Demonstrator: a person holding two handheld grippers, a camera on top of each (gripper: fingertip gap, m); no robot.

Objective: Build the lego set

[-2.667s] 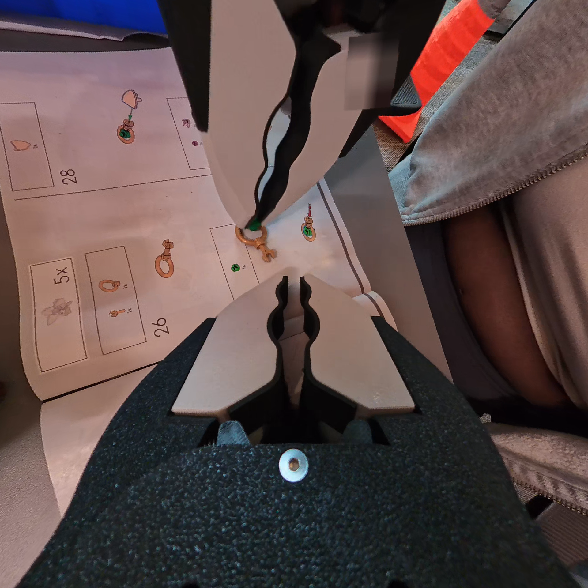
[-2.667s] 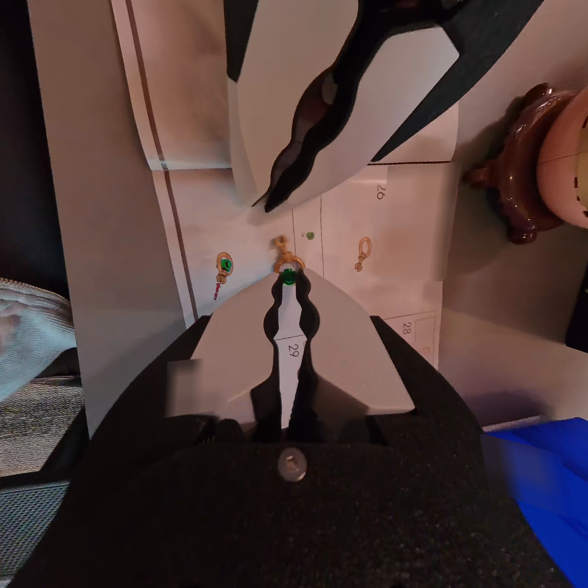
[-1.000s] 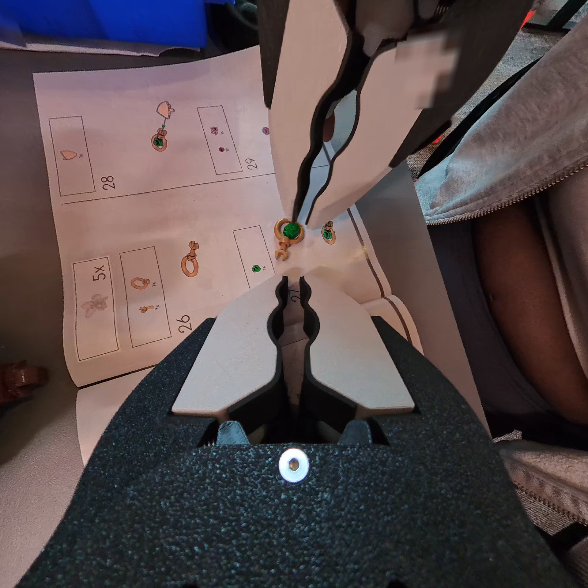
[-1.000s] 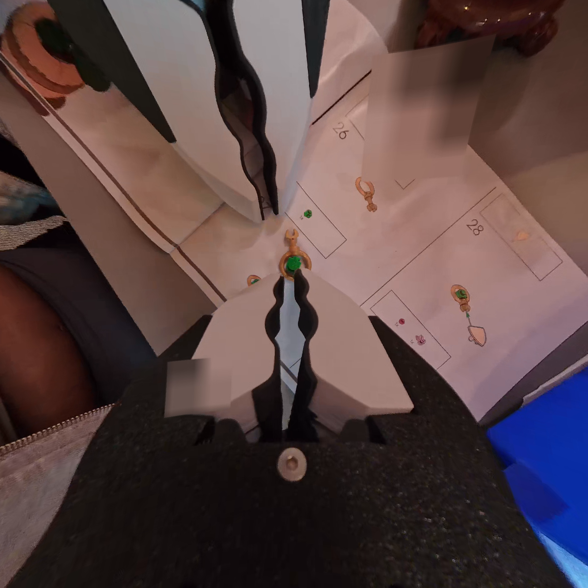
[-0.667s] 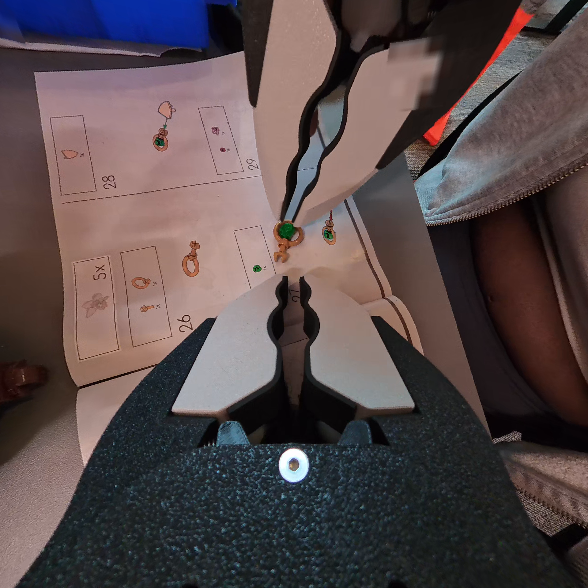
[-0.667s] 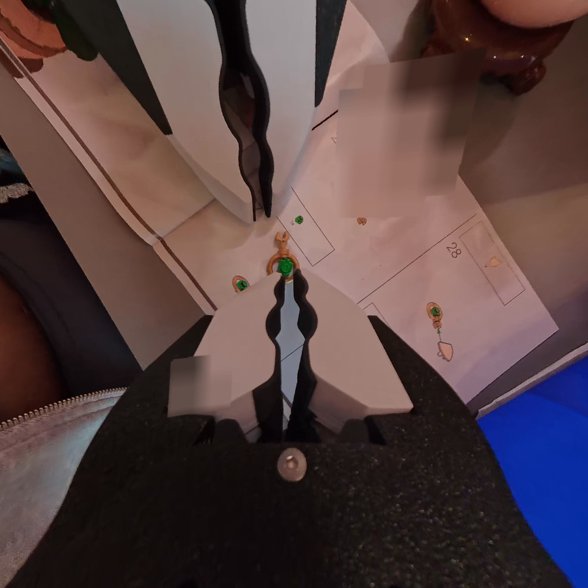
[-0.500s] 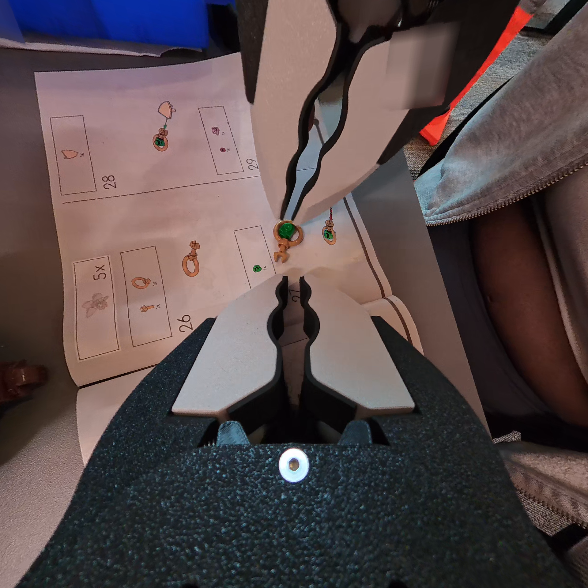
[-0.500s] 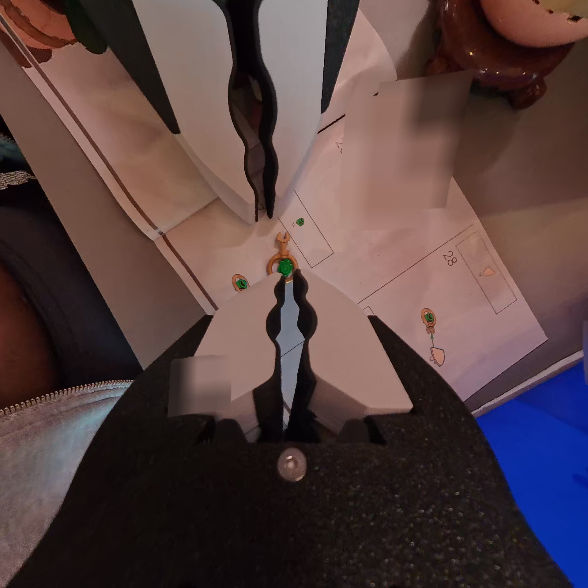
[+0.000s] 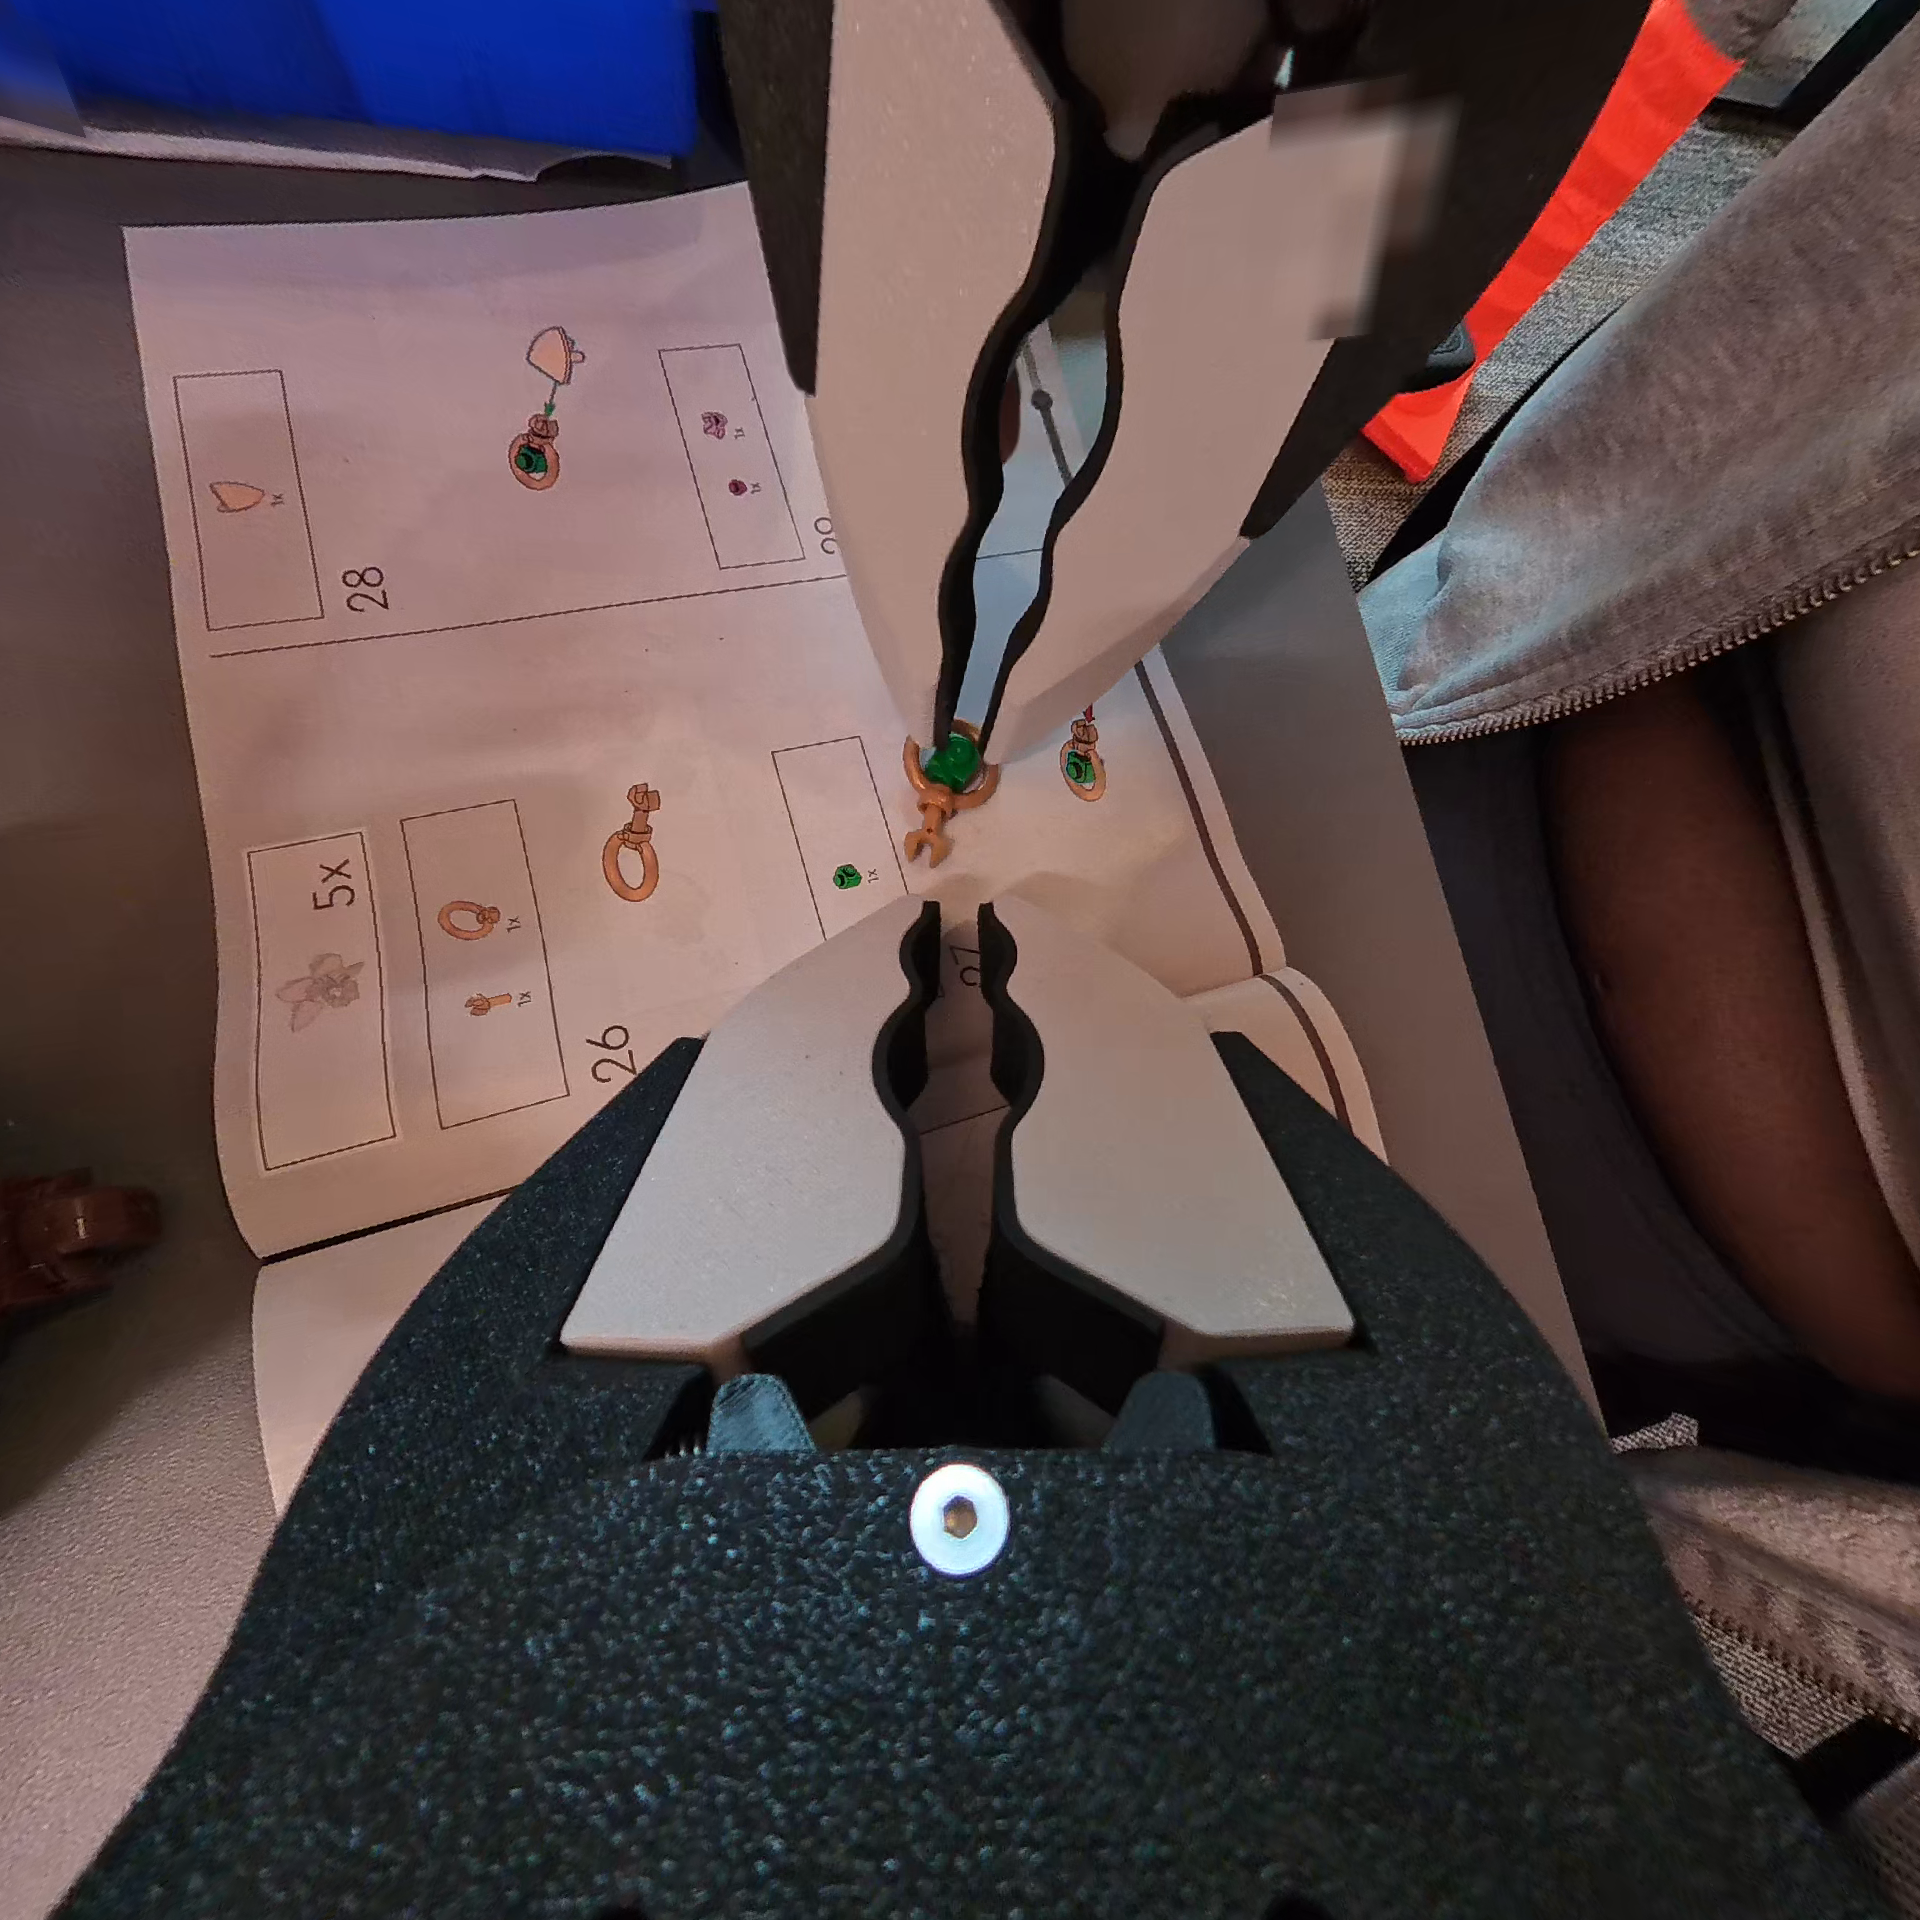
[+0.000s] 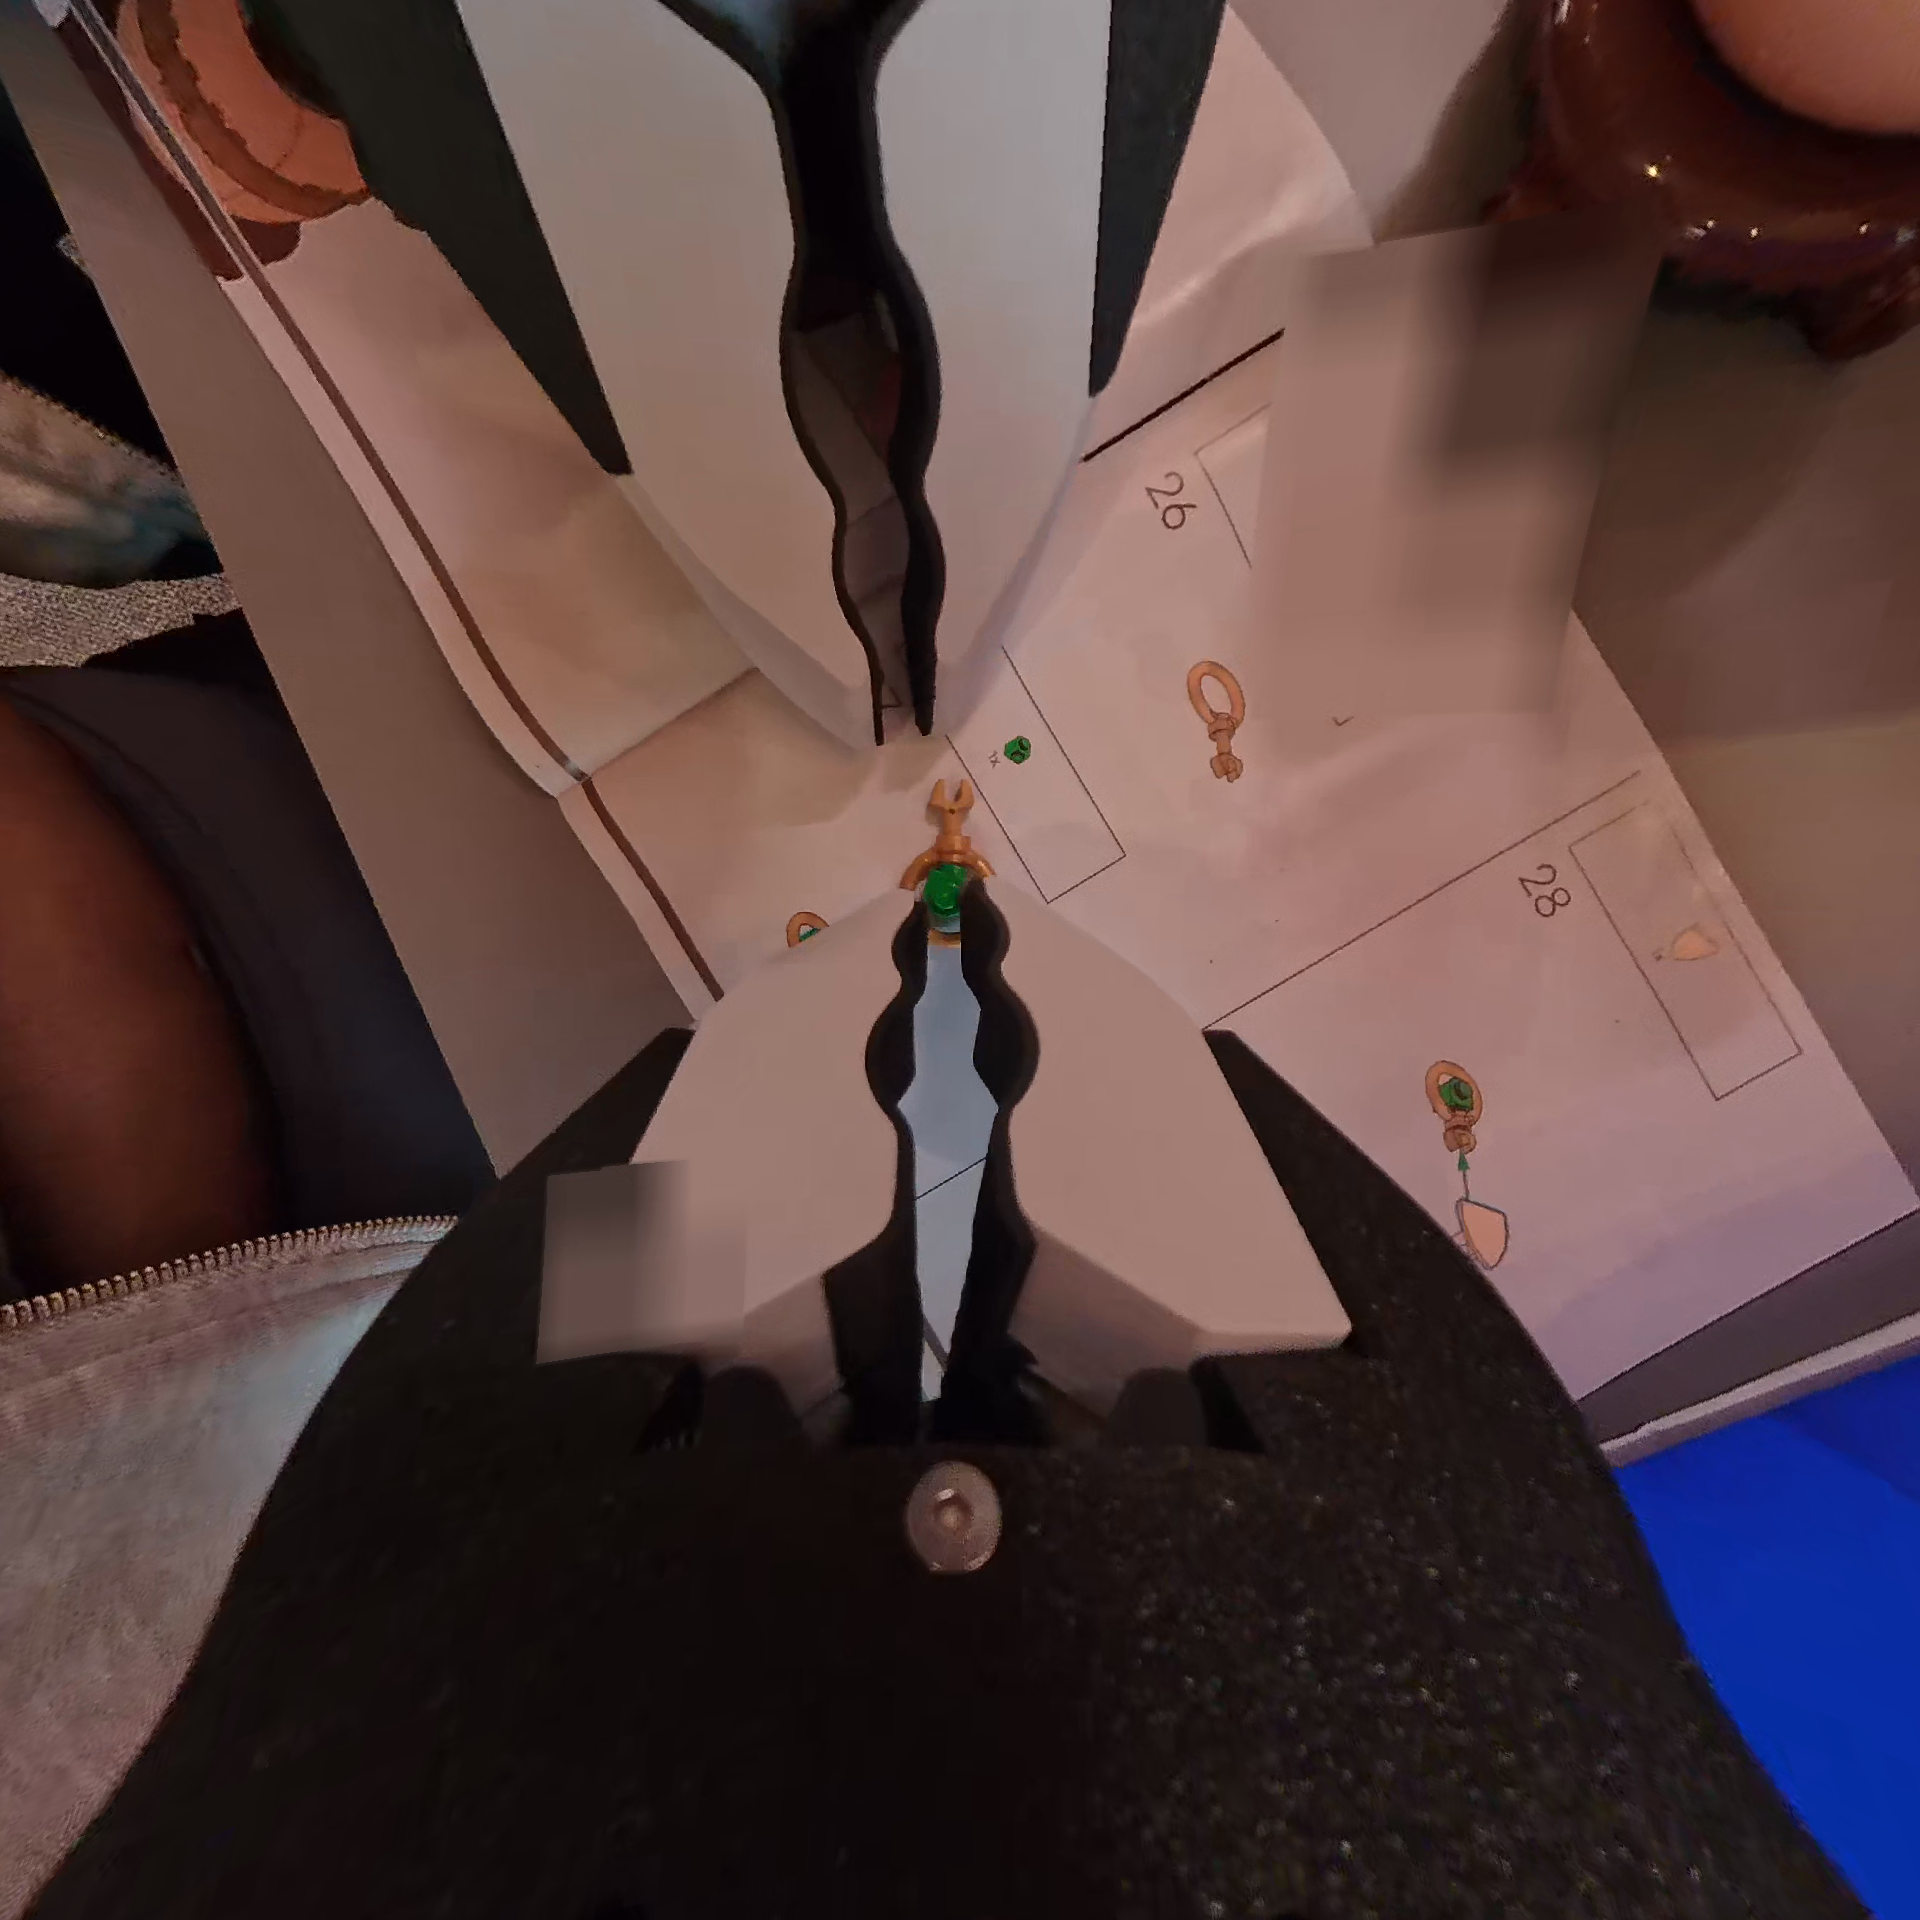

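left wrist view: an instruction booklet (image 9: 499, 707) is spread on a grey desk (image 9: 73, 727), with a blue bin (image 9: 364, 62) beyond.

the right tool (image 9: 961, 732) is angled down from above, its tips closed on a green stud (image 9: 948, 766) seated in a gold ring piece (image 9: 940, 795) on the page. the left tool (image 9: 958, 914) is held just short of the piece, tips slightly parted and empty.
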